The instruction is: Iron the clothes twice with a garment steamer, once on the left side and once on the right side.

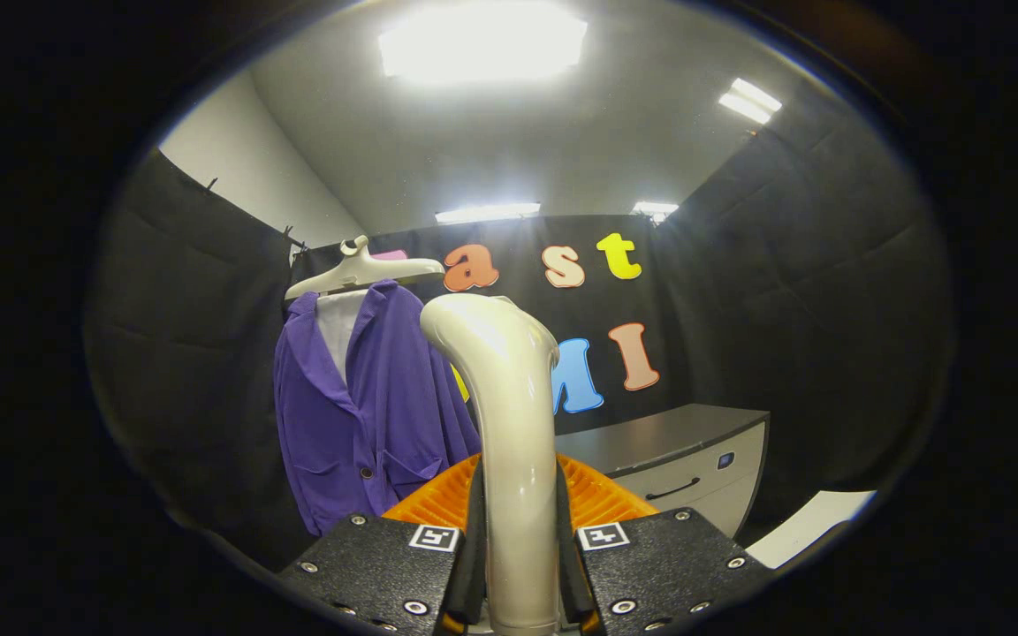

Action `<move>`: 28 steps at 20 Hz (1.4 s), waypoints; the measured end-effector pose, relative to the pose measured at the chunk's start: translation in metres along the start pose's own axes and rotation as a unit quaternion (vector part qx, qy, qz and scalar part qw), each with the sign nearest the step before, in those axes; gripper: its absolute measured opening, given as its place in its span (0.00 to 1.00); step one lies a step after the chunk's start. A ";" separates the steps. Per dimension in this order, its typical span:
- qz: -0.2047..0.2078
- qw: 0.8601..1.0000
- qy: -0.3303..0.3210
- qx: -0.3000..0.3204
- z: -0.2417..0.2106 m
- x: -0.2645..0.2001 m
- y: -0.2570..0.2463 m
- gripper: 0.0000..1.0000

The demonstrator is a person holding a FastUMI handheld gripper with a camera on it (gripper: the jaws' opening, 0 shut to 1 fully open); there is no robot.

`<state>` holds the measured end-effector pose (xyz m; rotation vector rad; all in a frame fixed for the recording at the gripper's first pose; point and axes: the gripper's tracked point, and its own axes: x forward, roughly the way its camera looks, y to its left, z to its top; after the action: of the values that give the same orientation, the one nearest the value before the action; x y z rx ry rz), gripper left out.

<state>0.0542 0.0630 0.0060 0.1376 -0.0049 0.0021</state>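
- the hand-held gripper (pixel 522 539) has its two fingers pressed onto the pale, glossy handle of the garment steamer (pixel 509 415), one finger on each side, pinching it.
- the steamer rises straight up from between the fingers and bends over at the top; its curved head points away, toward the back of the booth.
- beyond the fingers and to the left of the steamer, a purple jacket (pixel 368 406) hangs open-fronted on a pale hanger (pixel 363 272) against the booth's dark wall; the steamer head stands apart from the cloth, not touching it.
- to the right, further back, is a grey cabinet (pixel 677 459) with a dark handle.
- risk, as a judgement: the smooth rounded handle could twist or slip in the pinch, turning the head off the fabric.
- the jacket hangs loose, so a push could swing it away or knock it off its hanger.
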 end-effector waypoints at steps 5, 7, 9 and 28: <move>0.007 1.000 -0.002 0.003 0.003 0.006 0.009 0.34; 0.011 1.000 -0.004 0.002 0.006 0.007 0.014 0.34; 0.016 1.000 -0.006 0.000 0.007 0.010 0.018 0.34; 0.109 0.993 -0.030 -0.046 0.047 0.180 0.172 0.34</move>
<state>0.2335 0.2276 0.0768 0.0439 -0.0805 0.2153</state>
